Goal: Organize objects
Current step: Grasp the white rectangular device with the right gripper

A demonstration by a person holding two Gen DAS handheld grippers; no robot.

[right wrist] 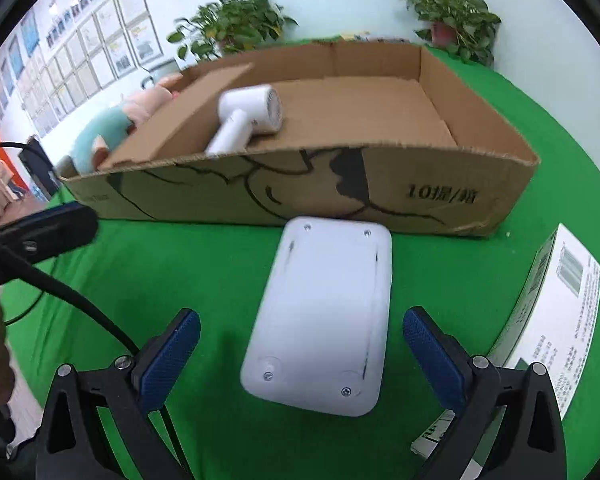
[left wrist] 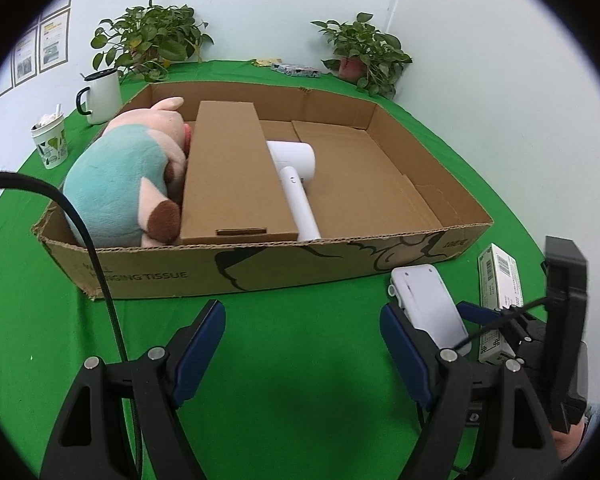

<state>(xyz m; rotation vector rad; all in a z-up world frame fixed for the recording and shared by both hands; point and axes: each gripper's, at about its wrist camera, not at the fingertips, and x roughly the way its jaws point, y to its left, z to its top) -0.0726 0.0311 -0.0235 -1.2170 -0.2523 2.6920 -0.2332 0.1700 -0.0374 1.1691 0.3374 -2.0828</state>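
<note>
A shallow cardboard tray sits on the green table. In it lie a plush pig, a long brown carton and a white hair dryer. A white flat device lies bottom-up in front of the tray. My right gripper is open, its fingers on either side of the device, not touching. My left gripper is open and empty over bare cloth, left of the device.
A white and green box lies right of the device. A white mug and a paper cup stand left of the tray. Two potted plants stand at the back wall. A black cable hangs at left.
</note>
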